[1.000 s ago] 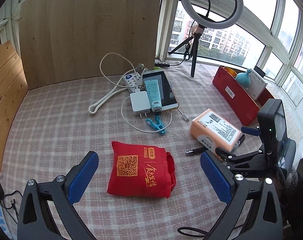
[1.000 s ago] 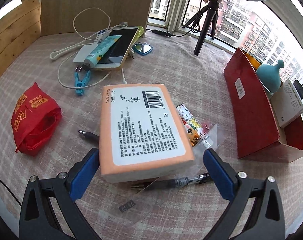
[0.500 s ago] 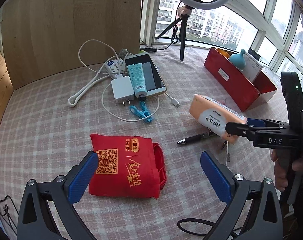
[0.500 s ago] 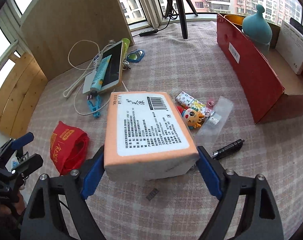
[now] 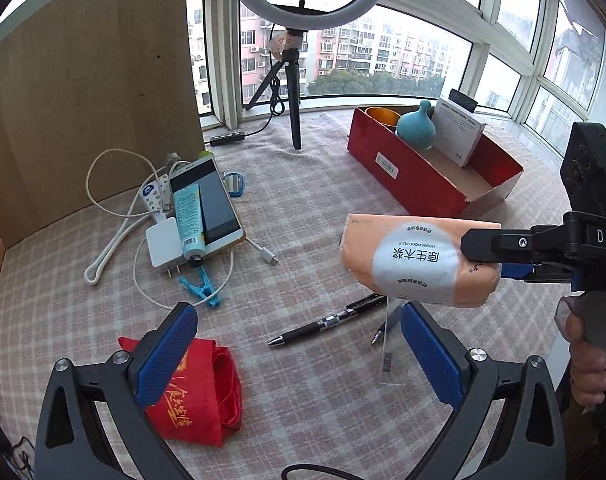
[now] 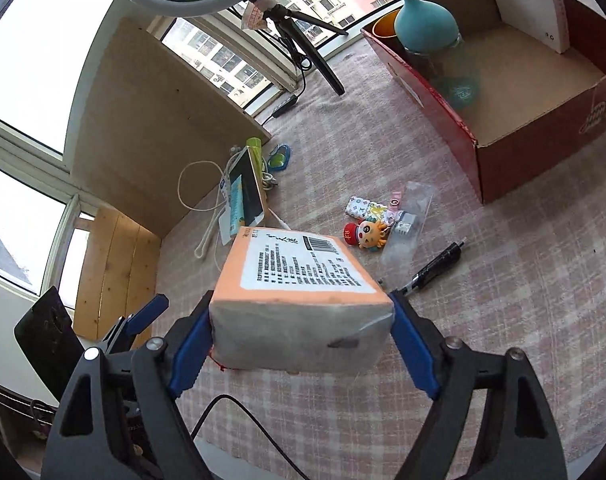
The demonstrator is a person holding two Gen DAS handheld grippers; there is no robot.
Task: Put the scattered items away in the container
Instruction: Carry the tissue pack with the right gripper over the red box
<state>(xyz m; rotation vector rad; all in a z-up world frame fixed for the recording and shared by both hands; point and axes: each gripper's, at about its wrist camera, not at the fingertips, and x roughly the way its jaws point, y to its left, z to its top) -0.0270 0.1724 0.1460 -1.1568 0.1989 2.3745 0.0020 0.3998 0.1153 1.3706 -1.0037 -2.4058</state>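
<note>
Tissue pack (image 6: 303, 280) is clamped in right gripper (image 6: 301, 344), lifted off the desk; carry to red box (image 5: 415, 184) is needed. Left gripper (image 5: 299, 356) is wide open, nothing held.

Two low wrist views, shared red box (image 5: 419, 182)

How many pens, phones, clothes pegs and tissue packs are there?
Pens: 2, one in plain sight, one mostly hidden behind a clear bag
Phones: 1
Clothes pegs: 1
Tissue packs: 1, held in the right gripper
Total: 5
</note>
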